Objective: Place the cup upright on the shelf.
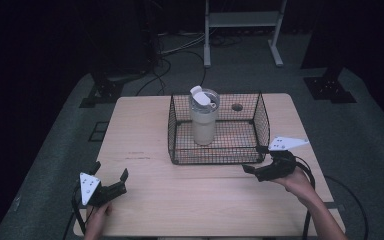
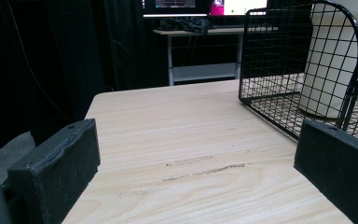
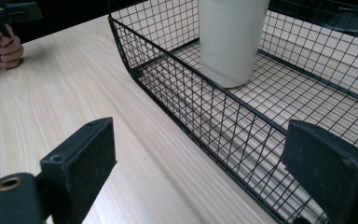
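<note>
Standing upright in the wire basket (image 1: 262, 117) — a tumbler (image 1: 203, 120) — both tools gaping.

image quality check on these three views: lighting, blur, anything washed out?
High view: dim and soft, surroundings near black, table evenly lit, the tumbler in the wire basket pale but readable. Left gripper view: sharp wood grain, bright overexposed patch at the top right edge. Right gripper view: mesh crisp, the right hand-held gripper pads close up and slightly soft.
</note>
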`<state>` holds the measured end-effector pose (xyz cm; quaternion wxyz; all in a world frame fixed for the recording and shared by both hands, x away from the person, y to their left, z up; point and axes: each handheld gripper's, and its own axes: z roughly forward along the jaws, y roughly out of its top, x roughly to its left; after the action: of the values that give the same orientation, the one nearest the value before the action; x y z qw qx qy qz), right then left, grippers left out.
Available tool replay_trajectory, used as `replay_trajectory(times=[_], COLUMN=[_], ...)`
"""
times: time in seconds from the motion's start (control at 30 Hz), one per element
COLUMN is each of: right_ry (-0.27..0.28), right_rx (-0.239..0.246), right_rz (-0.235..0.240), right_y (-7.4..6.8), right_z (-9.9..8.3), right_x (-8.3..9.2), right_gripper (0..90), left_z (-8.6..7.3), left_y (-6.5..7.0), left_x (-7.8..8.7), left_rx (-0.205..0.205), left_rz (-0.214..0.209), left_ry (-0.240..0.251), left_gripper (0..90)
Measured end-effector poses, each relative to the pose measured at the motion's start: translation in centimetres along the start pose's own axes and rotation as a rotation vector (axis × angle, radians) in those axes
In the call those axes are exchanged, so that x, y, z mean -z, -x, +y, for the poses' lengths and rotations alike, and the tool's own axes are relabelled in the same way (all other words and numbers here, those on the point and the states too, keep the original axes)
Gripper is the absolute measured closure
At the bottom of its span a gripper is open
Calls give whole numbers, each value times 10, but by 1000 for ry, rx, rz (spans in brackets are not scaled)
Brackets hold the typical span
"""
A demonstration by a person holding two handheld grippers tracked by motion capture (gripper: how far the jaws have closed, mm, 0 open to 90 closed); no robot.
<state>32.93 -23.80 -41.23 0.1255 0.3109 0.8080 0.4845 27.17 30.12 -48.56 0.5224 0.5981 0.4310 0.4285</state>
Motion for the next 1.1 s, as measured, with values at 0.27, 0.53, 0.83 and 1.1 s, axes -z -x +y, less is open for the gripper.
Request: replay_trajectory(times=[0.27,0.53,0.83,1.1], right_ry=[-1,16,49,57], right_rx=[2,-7,-50,-66], right_rz=[6,-18,-39,-66], right_y=[-6,-7,-4,-4], right_z=[-10,-22,-37,-52], right_x=[3,9,14,19], right_gripper=[89,89,89,89], left_z=[0,0,0,0], left_y=[0,0,0,0], left_x=[0,0,0,0], left_rx=[1,-4,-4,-3], left_rz=[1,-2,2,2], left_ry=[0,2,-1,-1], left_gripper=[0,0,0,0])
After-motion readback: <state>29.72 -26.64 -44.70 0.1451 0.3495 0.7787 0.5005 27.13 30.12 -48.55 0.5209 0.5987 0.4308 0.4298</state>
